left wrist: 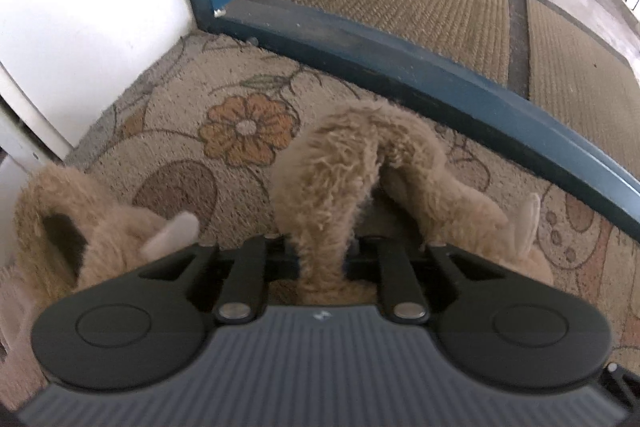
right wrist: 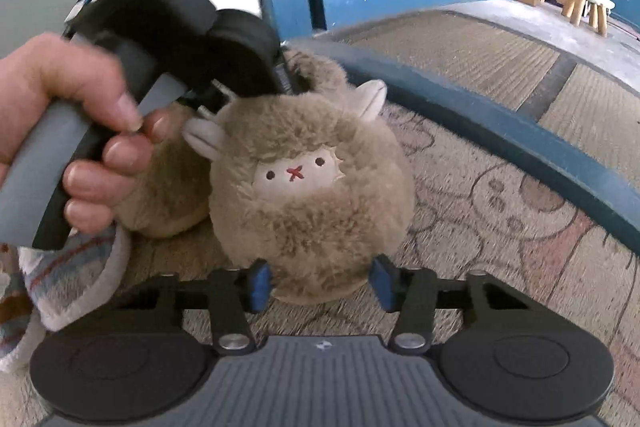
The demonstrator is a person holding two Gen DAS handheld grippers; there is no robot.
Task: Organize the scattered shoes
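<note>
Both grippers share one build: the right gripper [right wrist: 320, 281] has a ribbed grey body, two round black discs, black linkage arms on silver rivets and blue pads [right wrist: 259, 283]. The left gripper [left wrist: 322, 257] has a grey handle.

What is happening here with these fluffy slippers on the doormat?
A person holds a gripper in each hand and is tidying a pair of fluffy tan animal slippers on the floral doormat by the blue door sill. The left gripper has its jaws shut on the heel rim of the sheep-face slipper. The right gripper is open, its jaws on either side of that slipper's toe. The second slipper lies just beside it. A striped slipper shows at the edge.
</note>
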